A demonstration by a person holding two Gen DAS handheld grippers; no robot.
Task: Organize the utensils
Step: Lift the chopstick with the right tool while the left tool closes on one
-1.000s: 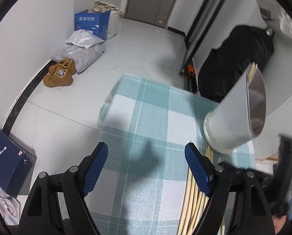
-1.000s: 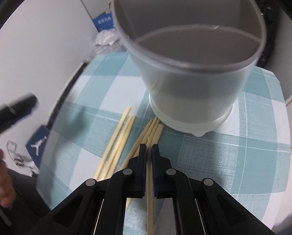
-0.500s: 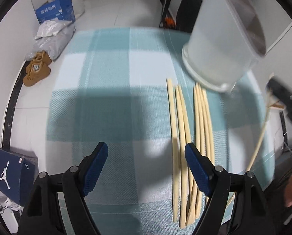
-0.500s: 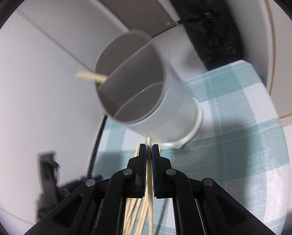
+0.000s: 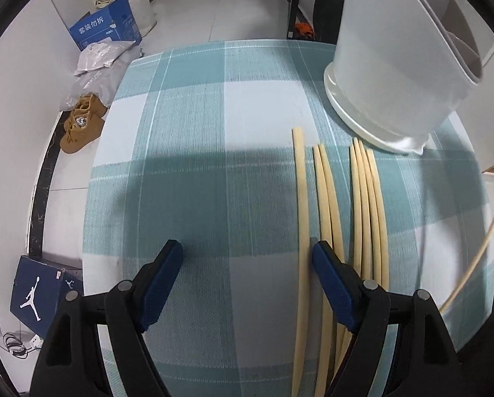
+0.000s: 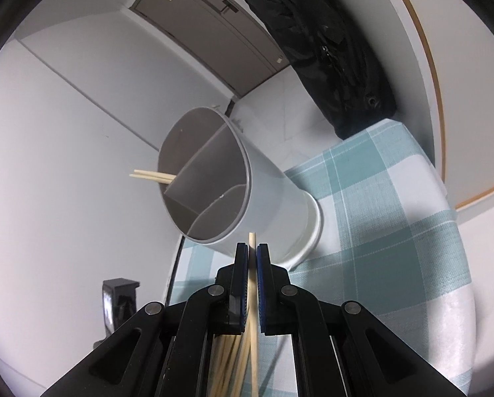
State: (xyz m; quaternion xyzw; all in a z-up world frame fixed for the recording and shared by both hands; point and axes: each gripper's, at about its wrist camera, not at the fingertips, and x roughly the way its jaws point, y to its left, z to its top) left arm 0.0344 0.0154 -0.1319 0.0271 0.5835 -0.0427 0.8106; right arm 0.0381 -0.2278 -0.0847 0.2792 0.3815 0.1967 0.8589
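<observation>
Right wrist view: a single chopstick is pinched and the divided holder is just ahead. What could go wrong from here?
The right gripper pinches one thin chopstick near its tip, so it may pivot or slip. The holder has divider walls; the tip could catch a wall or the rim and miss the compartment that already holds chopsticks. The open left gripper hovers low over the loose chopsticks on the tablecloth and could scatter them.

holder's (image 5: 396,76) rim cropped
</observation>
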